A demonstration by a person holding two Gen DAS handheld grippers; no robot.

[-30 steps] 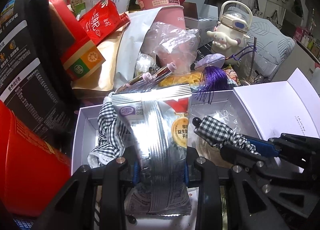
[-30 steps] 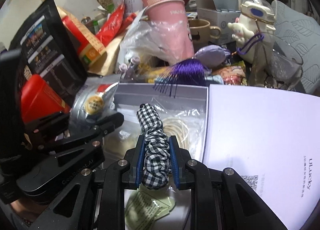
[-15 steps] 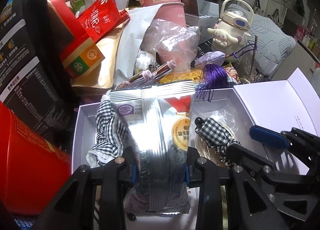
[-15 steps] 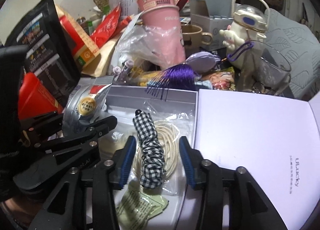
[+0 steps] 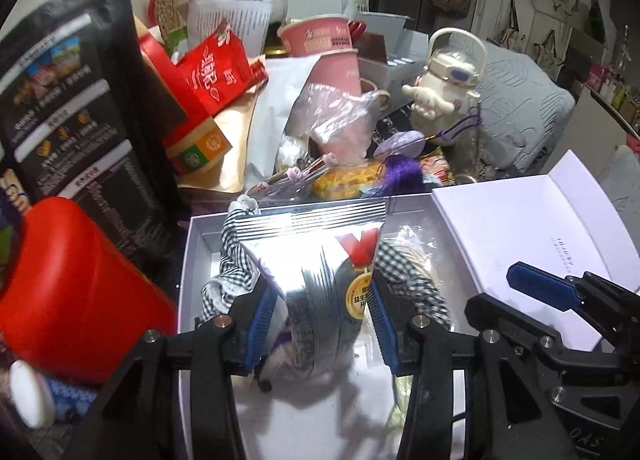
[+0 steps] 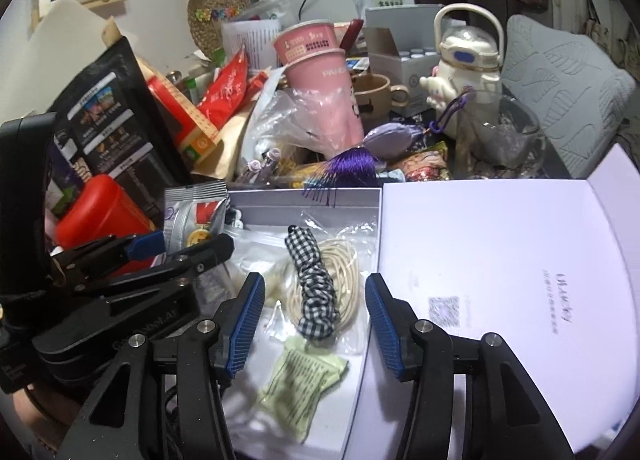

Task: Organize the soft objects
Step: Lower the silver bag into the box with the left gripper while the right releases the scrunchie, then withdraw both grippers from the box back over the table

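The left gripper is seen with its jaws pinching a silver foil sachet, held upright over the open white box. The right gripper is seen with its jaws spread wide; nothing is held between them.

The checked fabric scrunchie lies inside the box on a coil of cream cord sealed in a clear plastic bag, apart from both blue pads of the right gripper. A second checked cloth is draped at the box's left wall, behind the sachet. A pale green paper packet lies at the near end of the box. The hinged lid lies open flat to the right.

Risks are judged as follows. The foil is smooth and crinkled, and it is gripped low, so slipping or folding over is possible if the grip is eased carelessly. The checked cloth could be dragged out with the sachet, since the two appear to touch. The purple tassel overhangs the far rim and could be caught. The clutter crowding the counter behind the box, including the stacked pink cups, could be toppled by a wide sweep.

The scrunchie is ruched and compressible; the clear bag is slick and glossy.
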